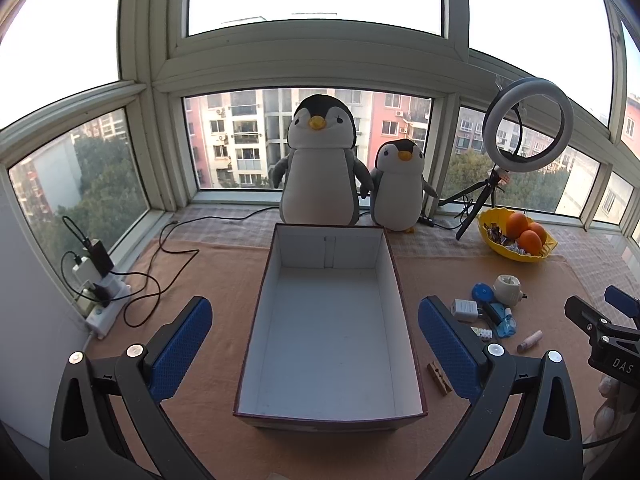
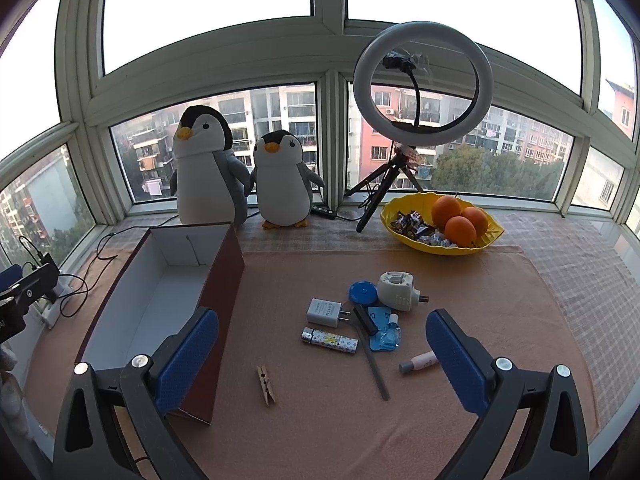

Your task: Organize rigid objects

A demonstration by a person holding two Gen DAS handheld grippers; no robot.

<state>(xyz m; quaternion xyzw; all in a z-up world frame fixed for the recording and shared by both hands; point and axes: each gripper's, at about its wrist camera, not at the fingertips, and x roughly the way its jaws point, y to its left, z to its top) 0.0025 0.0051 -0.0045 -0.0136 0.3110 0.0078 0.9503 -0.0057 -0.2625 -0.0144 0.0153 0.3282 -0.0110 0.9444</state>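
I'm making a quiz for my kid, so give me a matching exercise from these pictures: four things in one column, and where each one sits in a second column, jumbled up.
Things:
1. oranges
2. clothespin
3. ring light
4. large penguin plush

Places:
A. on a tripod by the window
B. behind the open box, beside a smaller penguin
C. in the yellow bowl with wrapped candies
D. lying alone on the cloth between the box and the pile of small items

Pairs: 1-C, 2-D, 3-A, 4-B
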